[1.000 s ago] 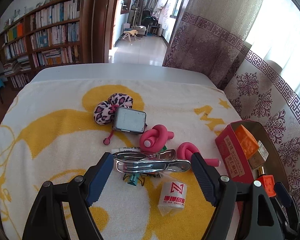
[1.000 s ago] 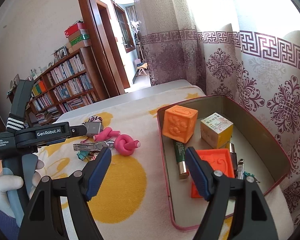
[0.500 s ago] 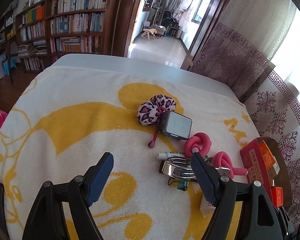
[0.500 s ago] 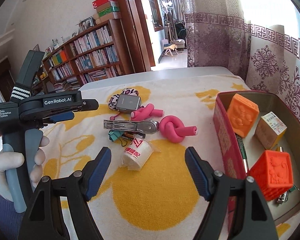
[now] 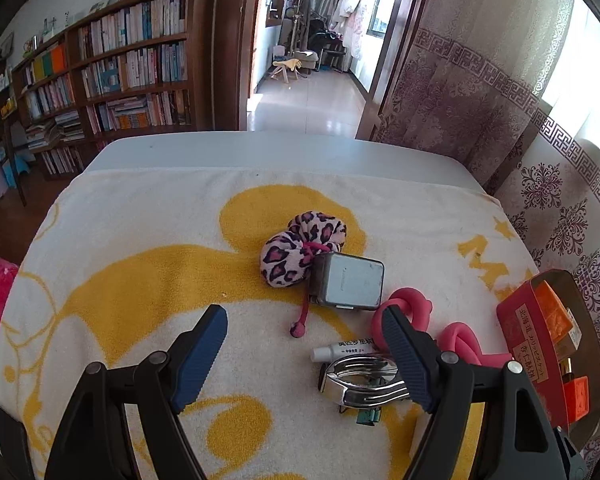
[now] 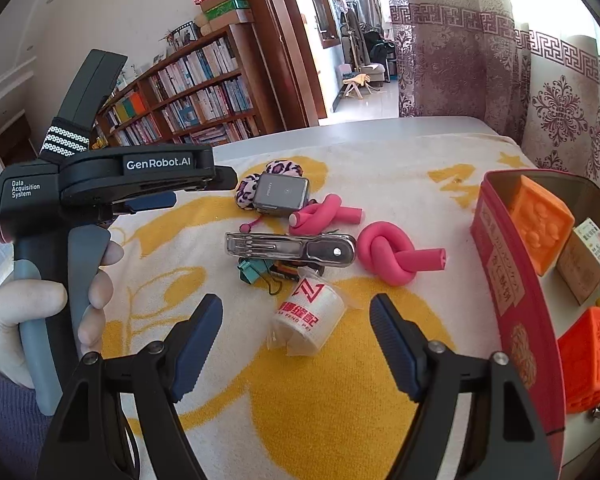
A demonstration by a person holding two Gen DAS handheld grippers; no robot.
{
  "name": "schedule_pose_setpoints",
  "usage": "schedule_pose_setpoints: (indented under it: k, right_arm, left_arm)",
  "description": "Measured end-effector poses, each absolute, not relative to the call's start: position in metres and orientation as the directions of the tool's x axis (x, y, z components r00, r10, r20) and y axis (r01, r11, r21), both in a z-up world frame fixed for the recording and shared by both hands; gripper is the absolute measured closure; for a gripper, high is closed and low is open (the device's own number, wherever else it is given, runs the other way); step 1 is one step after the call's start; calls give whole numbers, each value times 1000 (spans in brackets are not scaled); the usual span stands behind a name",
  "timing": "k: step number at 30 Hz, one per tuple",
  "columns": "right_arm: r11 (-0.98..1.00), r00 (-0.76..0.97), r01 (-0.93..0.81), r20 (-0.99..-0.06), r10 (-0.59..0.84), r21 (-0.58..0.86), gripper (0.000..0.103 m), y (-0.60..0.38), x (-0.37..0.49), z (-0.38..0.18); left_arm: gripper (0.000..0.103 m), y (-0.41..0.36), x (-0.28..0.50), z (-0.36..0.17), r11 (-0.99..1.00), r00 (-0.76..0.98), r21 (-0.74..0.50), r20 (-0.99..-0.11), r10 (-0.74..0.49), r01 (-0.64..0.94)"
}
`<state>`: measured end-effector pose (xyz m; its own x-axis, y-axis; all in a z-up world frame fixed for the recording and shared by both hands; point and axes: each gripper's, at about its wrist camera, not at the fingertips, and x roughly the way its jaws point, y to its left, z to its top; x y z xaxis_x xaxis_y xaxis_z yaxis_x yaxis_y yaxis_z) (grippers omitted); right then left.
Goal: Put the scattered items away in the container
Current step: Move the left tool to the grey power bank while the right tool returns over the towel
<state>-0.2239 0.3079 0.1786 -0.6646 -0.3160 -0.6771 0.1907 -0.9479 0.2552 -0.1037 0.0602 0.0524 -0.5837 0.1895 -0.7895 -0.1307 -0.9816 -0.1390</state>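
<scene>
We are between picks: several things already sit in the red tin point(image 6: 512, 280) at the right edge of the surface, two orange blocks point(image 6: 540, 220) among them, and a cluster is still out on the yellow-and-white towel point(image 6: 380, 400).

Our right gripper point(image 6: 296, 340) hangs over the towel with its fingers wide apart and nothing between the pads; the white wrapped roll point(image 6: 308, 320) lies just ahead of them, so we judge it the likeliest next pick. Beyond it lie the metal clip point(image 6: 292, 246), two knotted pink foam rollers point(image 6: 392, 256) and a grey box point(image 6: 280, 196) against a leopard-print pouch point(image 5: 300, 248).

Our left gripper point(image 5: 304, 356) is also wide open and empty, over bare towel beside the clip.

Next, we need to lower the right fingers astride the roll, close gently since the wrapper looks soft, then carry it right over the tin's wall.
</scene>
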Motion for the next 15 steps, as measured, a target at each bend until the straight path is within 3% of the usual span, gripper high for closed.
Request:
schedule_pose_setpoints:
  k: [15]
  right_arm:
    - [-941, -664, 187, -669, -332, 282, 23, 315, -220, 180]
  left_arm:
    - [22, 116, -162, 8, -980, -477, -65, -866, 150, -190]
